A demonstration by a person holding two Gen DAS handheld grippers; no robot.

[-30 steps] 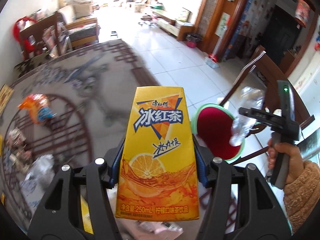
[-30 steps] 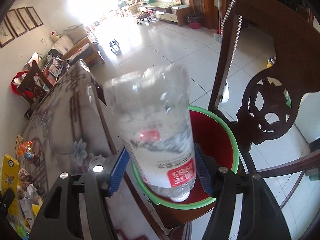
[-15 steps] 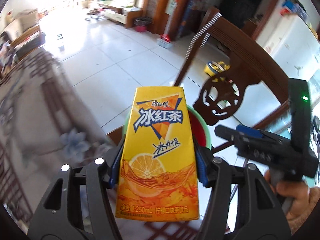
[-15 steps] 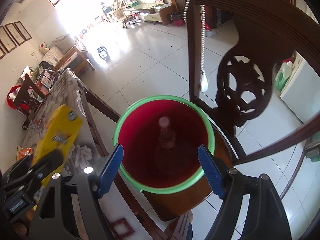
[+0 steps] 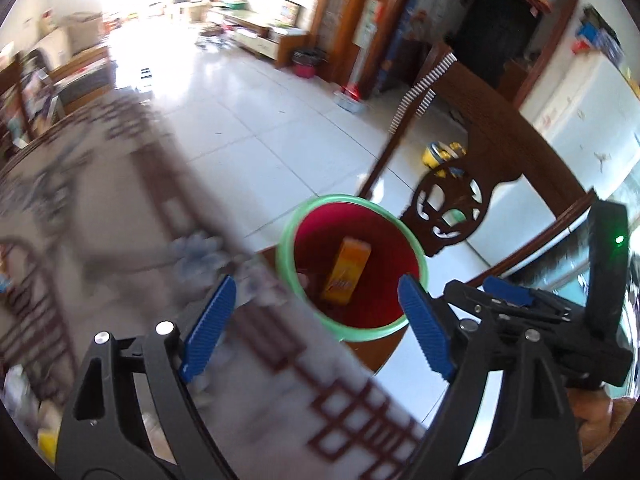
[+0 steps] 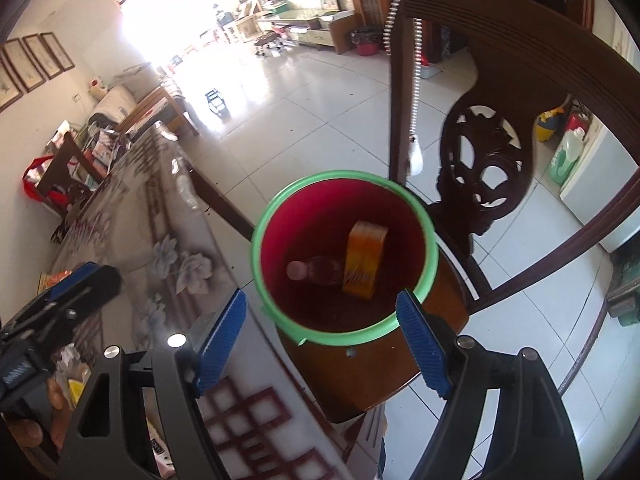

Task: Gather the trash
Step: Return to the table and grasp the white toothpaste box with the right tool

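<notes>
Trash, an orange juice carton [image 5: 345, 276], lies inside the red bucket with a green rim [image 5: 416, 248] ahead of the left gripper [image 5: 316, 328], whose blue-padded fingers [image 5: 208, 328] stand spread and hold nothing. The bucket sits beyond the patterned tabletop [image 5: 120, 216] edge.

From the right gripper [image 6: 320, 336], fingers [image 6: 420, 344] likewise spread and bare, a clear plastic bottle [image 6: 316, 270] rests beside the carton. The bucket perches on a dark wooden chair [image 6: 484, 152] seat over white tiled floor [image 6: 304, 120]; a careless knock on its rim could tip it off.
</notes>
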